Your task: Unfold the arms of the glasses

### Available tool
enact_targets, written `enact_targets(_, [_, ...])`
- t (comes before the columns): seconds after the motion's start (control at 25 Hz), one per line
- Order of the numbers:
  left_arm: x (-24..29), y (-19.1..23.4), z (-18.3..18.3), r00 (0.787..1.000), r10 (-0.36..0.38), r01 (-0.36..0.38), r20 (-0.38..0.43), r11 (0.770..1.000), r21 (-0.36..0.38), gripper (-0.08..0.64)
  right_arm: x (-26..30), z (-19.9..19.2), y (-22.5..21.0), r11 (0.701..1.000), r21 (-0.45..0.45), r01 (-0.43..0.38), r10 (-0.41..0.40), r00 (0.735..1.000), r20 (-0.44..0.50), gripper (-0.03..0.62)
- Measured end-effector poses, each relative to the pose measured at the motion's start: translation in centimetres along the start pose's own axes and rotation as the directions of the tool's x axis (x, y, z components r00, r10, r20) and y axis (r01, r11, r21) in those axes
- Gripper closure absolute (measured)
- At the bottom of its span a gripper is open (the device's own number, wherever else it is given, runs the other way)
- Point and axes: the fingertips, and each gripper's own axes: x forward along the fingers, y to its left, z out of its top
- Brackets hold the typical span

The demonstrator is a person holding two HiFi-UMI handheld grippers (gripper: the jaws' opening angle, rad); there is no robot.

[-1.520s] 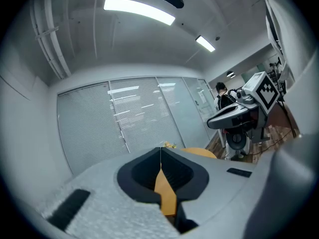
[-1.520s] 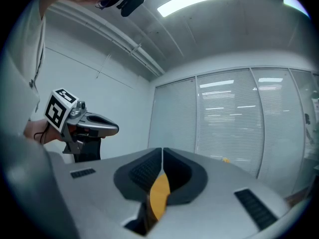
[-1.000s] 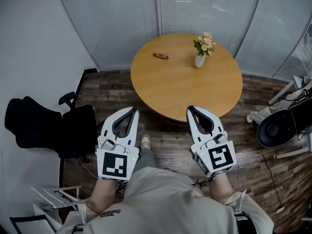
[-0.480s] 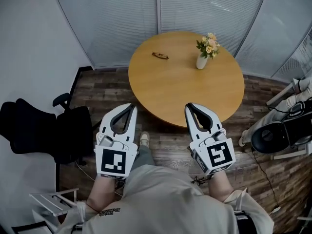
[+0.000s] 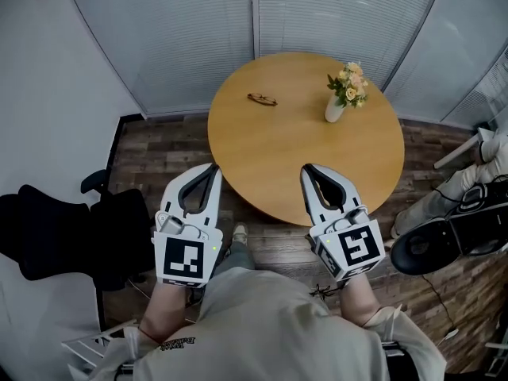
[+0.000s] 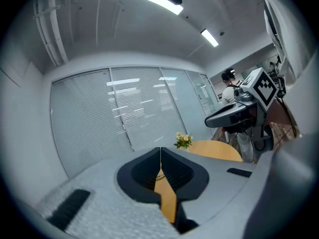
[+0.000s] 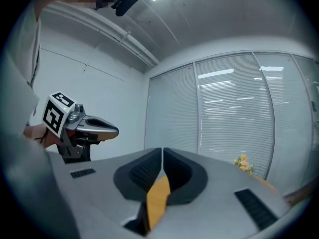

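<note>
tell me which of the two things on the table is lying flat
The glasses, at the far left of the table; the vase of flowers to their right stands upright.

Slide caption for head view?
Left gripper and right gripper, jaws shut and empty, facing round table with glasses and flower vase.

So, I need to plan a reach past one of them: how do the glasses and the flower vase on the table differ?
The glasses lie flat and low; the vase stands upright, flowers on top. The glasses are dark and thin; the vase is white and solid. The glasses sit far left on the table, the vase far right. Both rest on the round wooden table, well apart.
</note>
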Motion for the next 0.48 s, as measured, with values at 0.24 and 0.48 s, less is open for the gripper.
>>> enact_targets(0.24, [5.4,4.7,-1.8,0.998,-0.068,0.068,-0.004,0.998,0.011,0.537,6.0,-0.1,-1.9,0.999,0.002,0.050,-0.050,0.997,-0.050,0.558])
enact_targets(0.48, [10.8,9.4,-3.2,0.992,-0.128,0.128,0.003,0.992,0.003,0.537,12.3,0.2,-4.0,0.991,-0.032,0.132,-0.134,0.988,-0.079,0.558])
